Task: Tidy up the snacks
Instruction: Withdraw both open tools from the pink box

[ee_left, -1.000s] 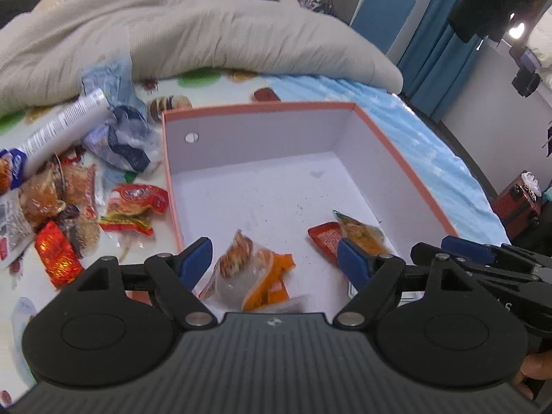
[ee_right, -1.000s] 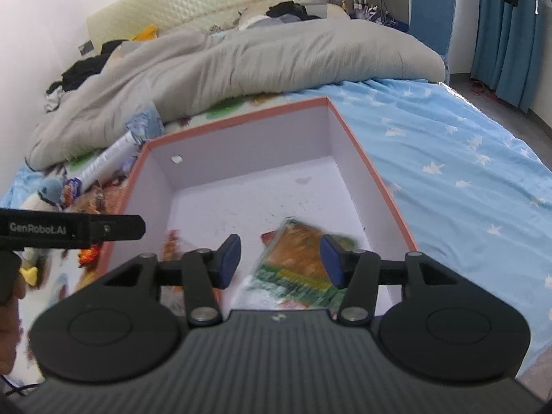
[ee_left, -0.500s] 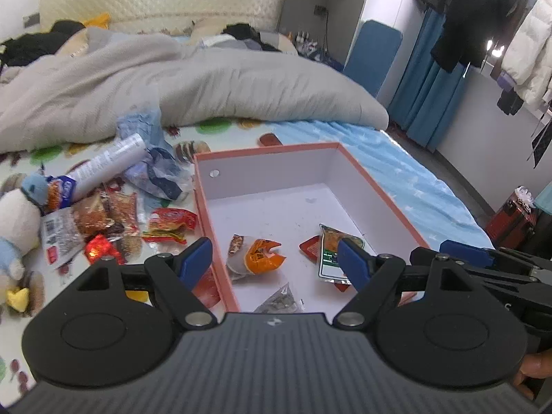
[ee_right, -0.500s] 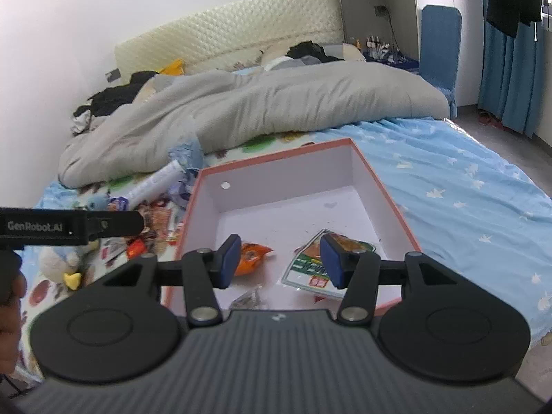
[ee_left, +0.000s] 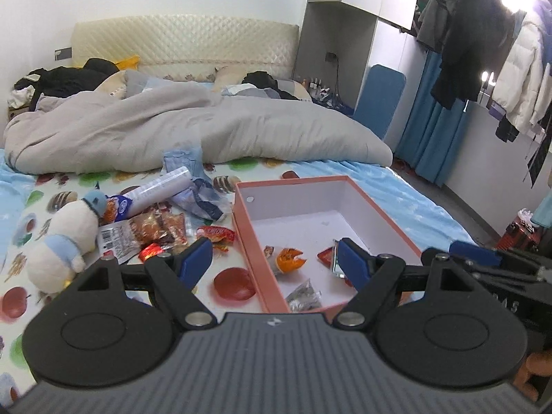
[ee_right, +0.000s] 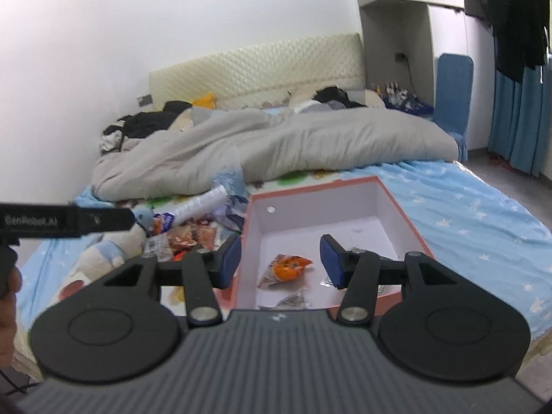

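A pink-rimmed white box (ee_left: 243, 227) lies on the bed and also shows in the right wrist view (ee_right: 403, 214). Inside lie an orange snack packet (ee_left: 288, 258) (ee_right: 288, 265), a silvery packet (ee_left: 305, 295) and a red one (ee_left: 326, 255). Several loose snacks (ee_left: 151, 231) (ee_right: 186, 234) lie left of the box. My left gripper (ee_left: 274, 262) is open and empty, held back above the box's near end. My right gripper (ee_right: 279, 258) is open and empty, also back from the box.
A white plush toy (ee_left: 62, 241) lies at the left. A long white tube (ee_left: 162, 188) and crumpled blue-white bags (ee_left: 203, 200) lie behind the snacks. A grey duvet (ee_left: 172, 131) covers the far bed. Blue curtains (ee_left: 431, 145) hang at right.
Both grippers have pulled up and back from inside the box, so the whole box and bed show. A green-orange packet now lies in the box.
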Demonstrator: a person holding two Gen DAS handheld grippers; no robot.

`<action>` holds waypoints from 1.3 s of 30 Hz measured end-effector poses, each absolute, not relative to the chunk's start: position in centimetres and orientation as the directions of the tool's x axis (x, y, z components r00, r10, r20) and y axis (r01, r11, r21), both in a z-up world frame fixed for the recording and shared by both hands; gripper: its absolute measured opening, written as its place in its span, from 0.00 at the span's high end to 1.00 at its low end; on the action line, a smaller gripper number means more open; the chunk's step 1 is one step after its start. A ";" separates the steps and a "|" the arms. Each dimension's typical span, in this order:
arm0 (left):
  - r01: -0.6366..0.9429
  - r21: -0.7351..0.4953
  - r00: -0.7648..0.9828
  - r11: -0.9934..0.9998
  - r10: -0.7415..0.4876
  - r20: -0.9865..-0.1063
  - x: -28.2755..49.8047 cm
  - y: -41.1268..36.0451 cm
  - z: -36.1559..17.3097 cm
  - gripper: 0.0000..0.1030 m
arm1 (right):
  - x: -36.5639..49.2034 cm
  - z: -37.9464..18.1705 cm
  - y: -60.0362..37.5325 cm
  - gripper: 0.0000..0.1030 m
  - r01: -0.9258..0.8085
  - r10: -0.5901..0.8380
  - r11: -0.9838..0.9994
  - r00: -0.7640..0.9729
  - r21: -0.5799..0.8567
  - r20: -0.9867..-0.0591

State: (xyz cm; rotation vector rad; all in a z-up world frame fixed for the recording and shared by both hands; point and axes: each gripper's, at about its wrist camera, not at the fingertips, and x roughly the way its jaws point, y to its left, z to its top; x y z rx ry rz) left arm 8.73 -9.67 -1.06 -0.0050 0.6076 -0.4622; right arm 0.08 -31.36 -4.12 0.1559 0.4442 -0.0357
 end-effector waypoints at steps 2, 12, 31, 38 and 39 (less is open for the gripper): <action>0.408 -0.137 0.729 0.902 -0.413 -0.546 7.3 -8.5 -1.0 0.19 | -0.7 -4.1 -30.6 0.48 0.057 0.013 0.987 0.905 0.151 -0.426; 0.338 -0.152 0.759 0.929 -0.365 -0.540 3.1 -4.0 -2.4 0.15 | -3.2 -5.5 -27.4 0.48 -0.008 0.076 0.987 0.900 0.160 -0.429; 0.266 -0.184 0.734 0.946 -0.323 -0.597 0.4 -0.1 -6.2 0.14 | -4.1 -9.3 -24.2 0.48 -0.092 0.155 0.984 0.860 0.150 -0.486; 0.257 -0.207 0.702 0.944 -0.330 -0.631 2.8 0.5 -8.1 0.14 | -3.0 -10.7 -23.4 0.48 -0.104 0.166 0.984 0.838 0.148 -0.519; 0.253 -0.211 0.702 0.944 -0.329 -0.632 3.2 0.6 -8.5 0.14 | -2.8 -10.8 -23.2 0.48 -0.109 0.171 0.983 0.837 0.148 -0.520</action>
